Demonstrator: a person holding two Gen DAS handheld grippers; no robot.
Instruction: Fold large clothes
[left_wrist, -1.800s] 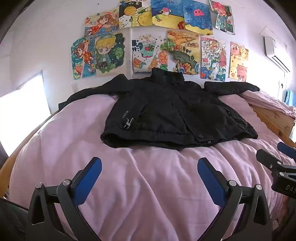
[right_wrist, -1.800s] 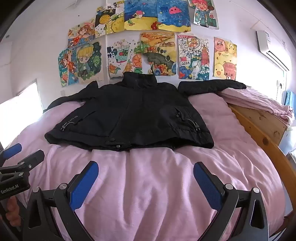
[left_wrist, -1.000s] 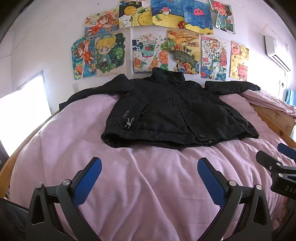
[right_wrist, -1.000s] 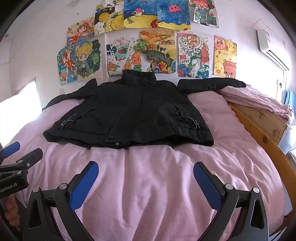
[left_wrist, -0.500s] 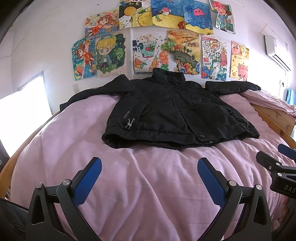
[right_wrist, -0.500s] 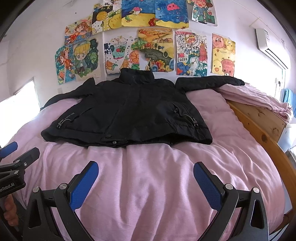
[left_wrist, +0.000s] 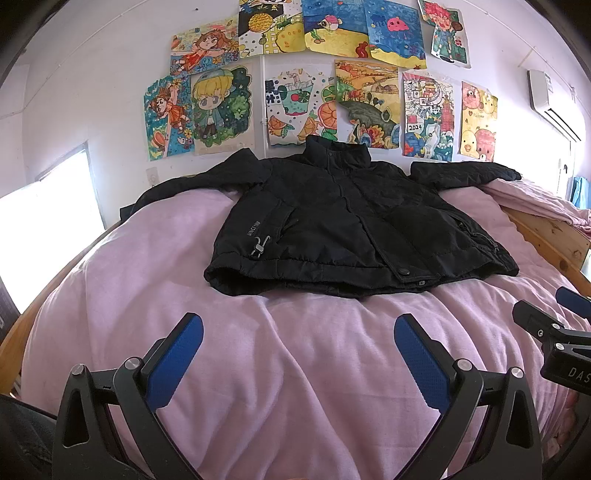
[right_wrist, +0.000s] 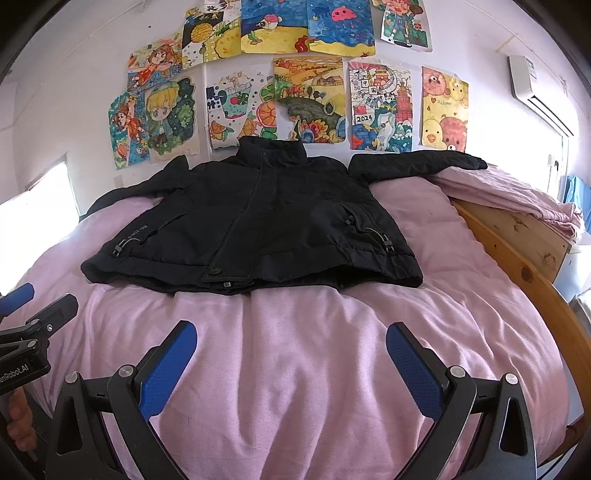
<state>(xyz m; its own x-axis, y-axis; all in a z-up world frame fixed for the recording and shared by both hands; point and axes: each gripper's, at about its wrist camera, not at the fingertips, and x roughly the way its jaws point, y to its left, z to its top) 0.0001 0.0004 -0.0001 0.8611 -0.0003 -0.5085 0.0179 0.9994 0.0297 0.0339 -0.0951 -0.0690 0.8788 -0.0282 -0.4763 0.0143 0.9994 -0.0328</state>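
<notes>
A black padded jacket was laid flat, front up and closed, on a pink quilted bedspread, its collar toward the wall and both sleeves spread outward. The left gripper and the right gripper were held wide open and empty above the bedspread, short of the jacket's hem.

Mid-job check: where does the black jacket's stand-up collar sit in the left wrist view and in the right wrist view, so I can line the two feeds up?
Left wrist: the collar sits above centre, slightly right of the middle, against the wall.
Right wrist: the collar sits above centre, slightly left of the middle.
Shared landmark: the "2024" drawing, up and to the right of the collar in both.
</notes>
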